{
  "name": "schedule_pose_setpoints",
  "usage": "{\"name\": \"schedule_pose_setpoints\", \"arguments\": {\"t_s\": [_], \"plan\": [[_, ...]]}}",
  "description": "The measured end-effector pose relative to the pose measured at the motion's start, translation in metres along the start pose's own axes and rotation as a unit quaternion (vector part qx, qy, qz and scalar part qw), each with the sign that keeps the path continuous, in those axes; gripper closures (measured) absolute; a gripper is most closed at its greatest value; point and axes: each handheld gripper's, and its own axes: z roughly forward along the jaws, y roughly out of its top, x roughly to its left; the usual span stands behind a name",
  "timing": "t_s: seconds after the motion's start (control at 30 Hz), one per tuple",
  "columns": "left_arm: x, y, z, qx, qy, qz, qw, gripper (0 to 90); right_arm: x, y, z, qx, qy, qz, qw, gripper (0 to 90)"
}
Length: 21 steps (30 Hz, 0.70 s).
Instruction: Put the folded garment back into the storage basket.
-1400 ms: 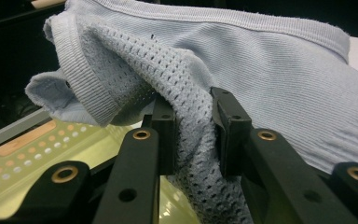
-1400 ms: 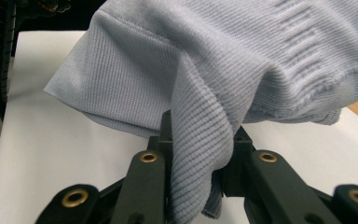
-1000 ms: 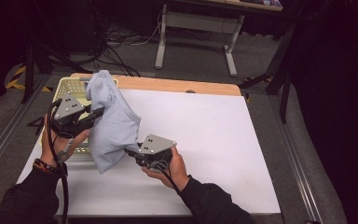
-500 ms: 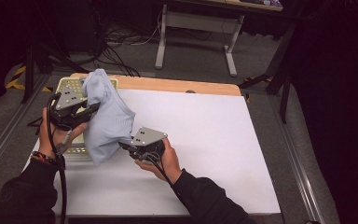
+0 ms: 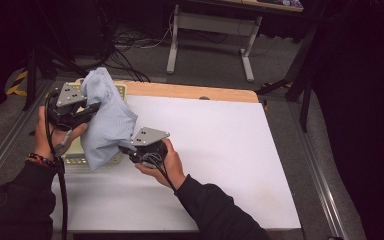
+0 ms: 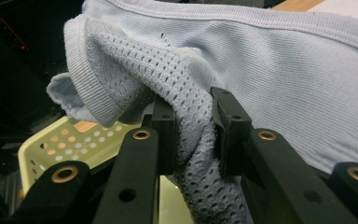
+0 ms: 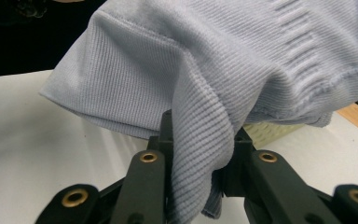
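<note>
High view, garment: a pale blue ribbed garment (image 5: pixel 105 120) hangs in the air between the two grippers, above the desk's left edge, near its far-left corner.
Left gripper: the left gripper (image 5: pixel 87 111) is closed on the garment's upper part; in the left gripper view its jaws pinch a bunched fold of the mesh lining (image 6: pixel 186 130), narrow but kept apart by the cloth.
Right gripper: the right gripper (image 5: pixel 126 148) grips the garment's lower edge, nearer the person; in the right gripper view a thick ribbed fold (image 7: pixel 200 154) is clamped between its jaws.
Under the garment: a cream perforated basket (image 5: pixel 77 159) sits at the desk's left edge, mostly hidden by the hanging cloth; its holed wall (image 6: pixel 65 144) shows below the fabric in the left gripper view.
Desk: a white sheet (image 5: pixel 220 150) covers most of the desk; a bare wooden strip (image 5: pixel 190 92) runs along the far edge.
Around: cables (image 5: pixel 130 40) lie on the floor beyond the far edge, beside the legs of a grey stand (image 5: pixel 245 55).
In the way: the garment covers the basket's opening.
</note>
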Motion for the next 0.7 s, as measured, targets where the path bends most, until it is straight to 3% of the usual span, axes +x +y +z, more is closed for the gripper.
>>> {"name": "schedule_pose_setpoints", "arguments": {"t_s": [0.17, 0.43, 0.7], "plan": [[0.006, 0.000, 0.001, 0.000, 0.005, -0.003, 1.0000, 73.4, 0.000, 0.006, 0.007, 0.002, 0.000, 0.000, 1.0000, 74.2], [0.021, -0.003, 0.004, 0.012, 0.017, -0.017, 0.9996, 73.4, 0.000, 0.011, 0.024, 0.008, 0.011, 0.022, 0.9997, 74.0], [0.031, -0.002, 0.015, 0.038, 0.027, -0.025, 0.9986, 73.3, 0.000, 0.015, 0.044, 0.019, 0.017, 0.028, 0.9993, 73.6]]}}
